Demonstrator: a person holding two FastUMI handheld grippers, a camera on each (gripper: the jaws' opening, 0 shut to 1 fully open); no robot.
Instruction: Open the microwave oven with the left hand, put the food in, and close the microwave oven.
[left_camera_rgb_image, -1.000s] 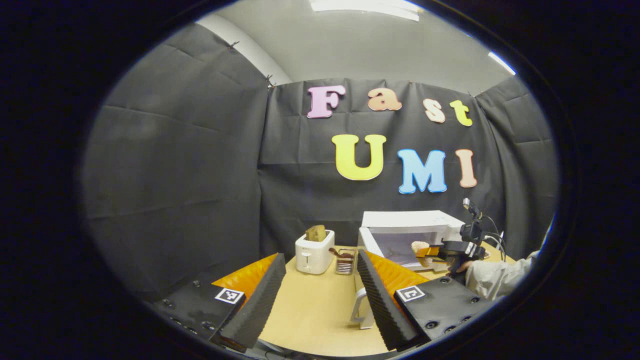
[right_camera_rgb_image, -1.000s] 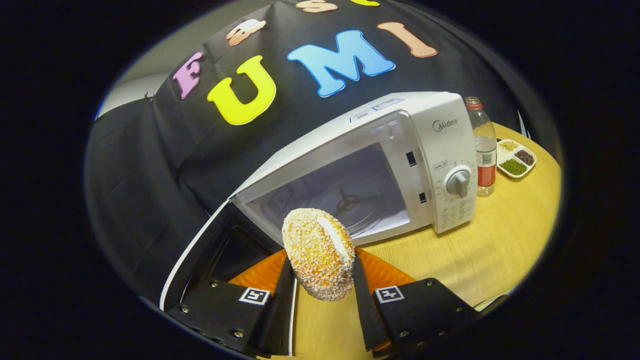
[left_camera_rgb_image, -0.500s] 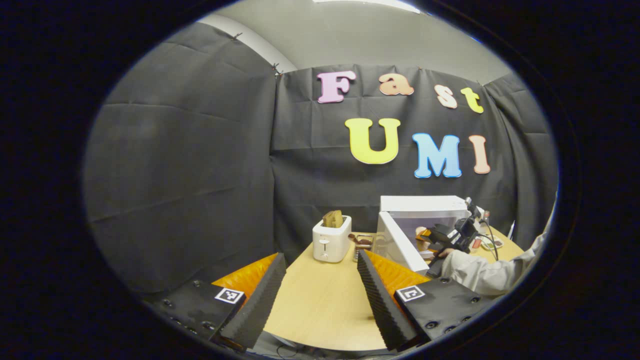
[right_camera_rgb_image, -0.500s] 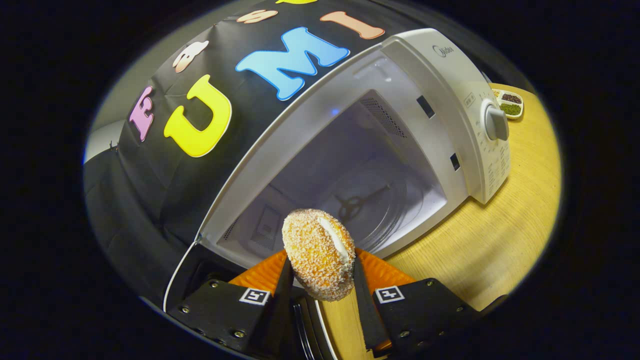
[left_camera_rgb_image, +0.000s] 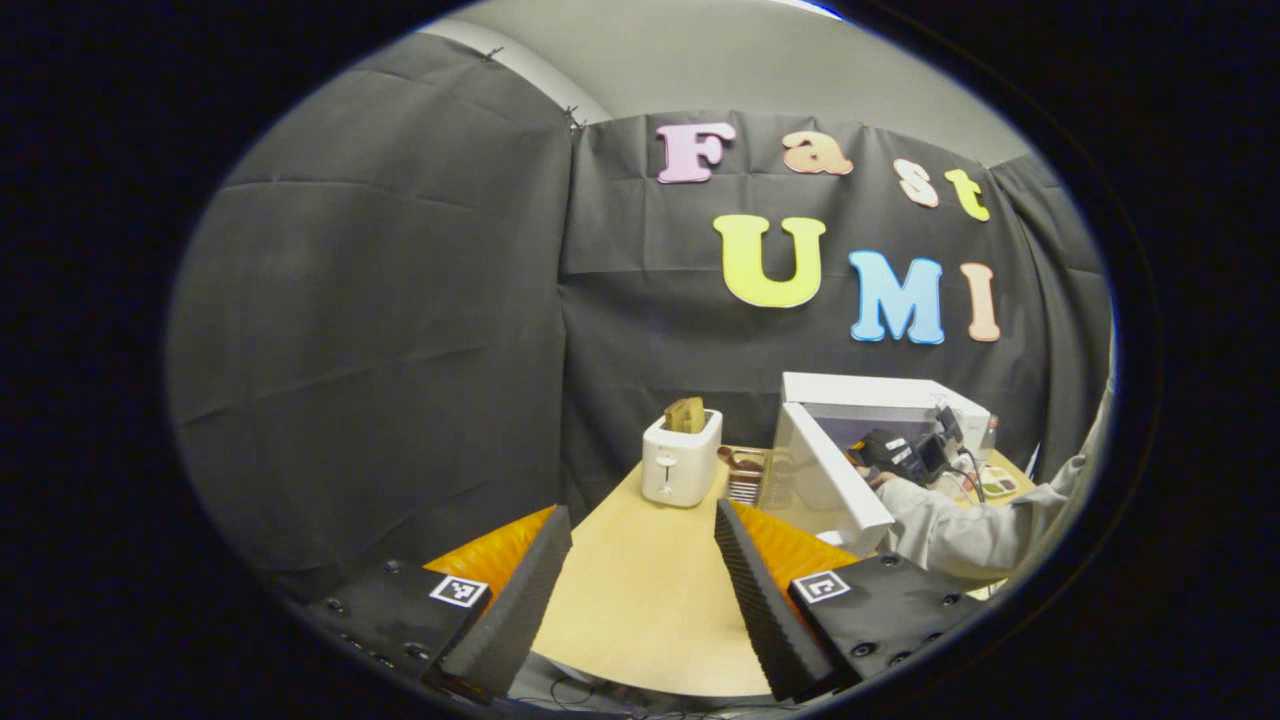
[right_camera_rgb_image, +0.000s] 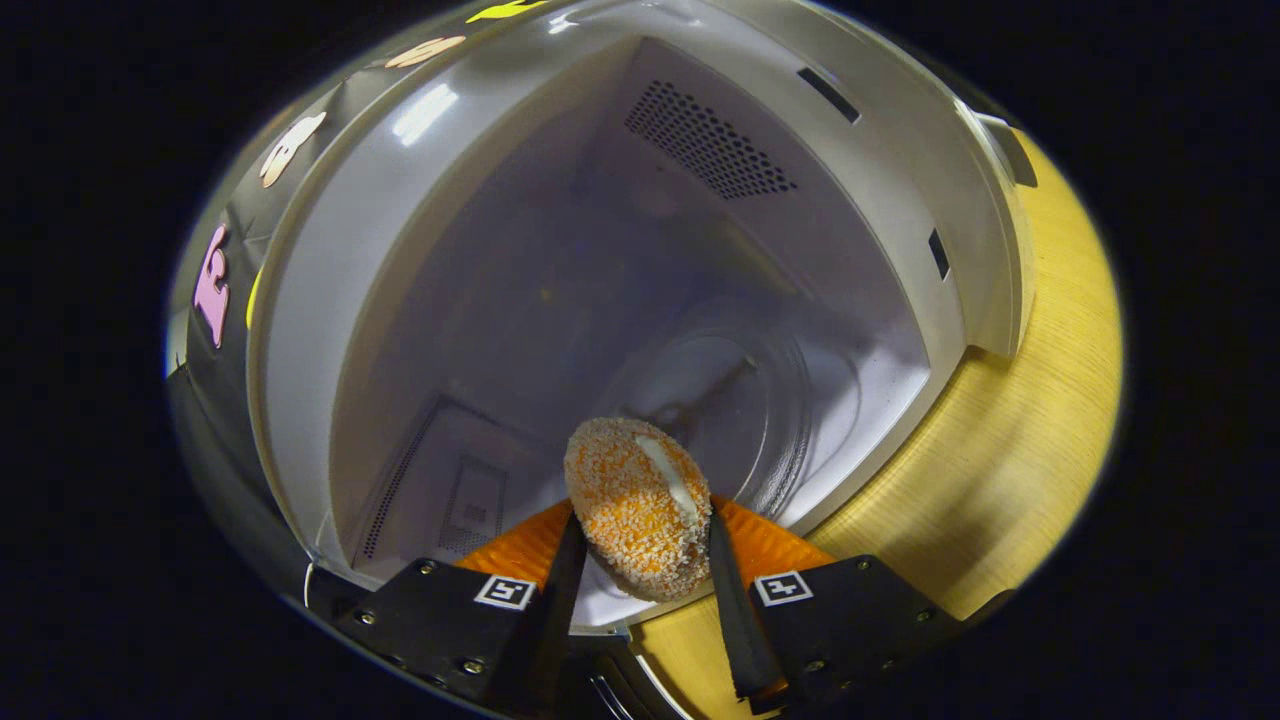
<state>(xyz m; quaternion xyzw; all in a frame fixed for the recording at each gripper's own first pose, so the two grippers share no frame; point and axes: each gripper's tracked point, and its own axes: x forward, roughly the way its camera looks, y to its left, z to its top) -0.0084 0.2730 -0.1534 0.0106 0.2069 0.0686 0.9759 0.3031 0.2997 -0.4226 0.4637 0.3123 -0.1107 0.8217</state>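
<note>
The white microwave (right_camera_rgb_image: 990, 260) stands with its door (left_camera_rgb_image: 838, 478) swung open. In the right gripper view my right gripper (right_camera_rgb_image: 640, 520) is shut on a crumb-coated orange bun (right_camera_rgb_image: 635, 505), held at the mouth of the cavity just above the glass turntable (right_camera_rgb_image: 740, 400). In the left gripper view my left gripper (left_camera_rgb_image: 640, 570) is open and holds nothing, low over the near part of the wooden table (left_camera_rgb_image: 640, 600). Farther off in that view, the right gripper (left_camera_rgb_image: 900, 455) and a grey sleeve (left_camera_rgb_image: 960, 530) reach into the microwave.
A white toaster (left_camera_rgb_image: 680, 465) with a slice of bread in it stands left of the microwave. A small wire basket (left_camera_rgb_image: 742, 478) sits between them. A small sectioned dish (left_camera_rgb_image: 997, 485) lies at the table's right edge beyond the sleeve.
The right gripper has carried the bun forward from in front of the microwave into its opening. The left gripper has drawn back and to the left, away from the door.
</note>
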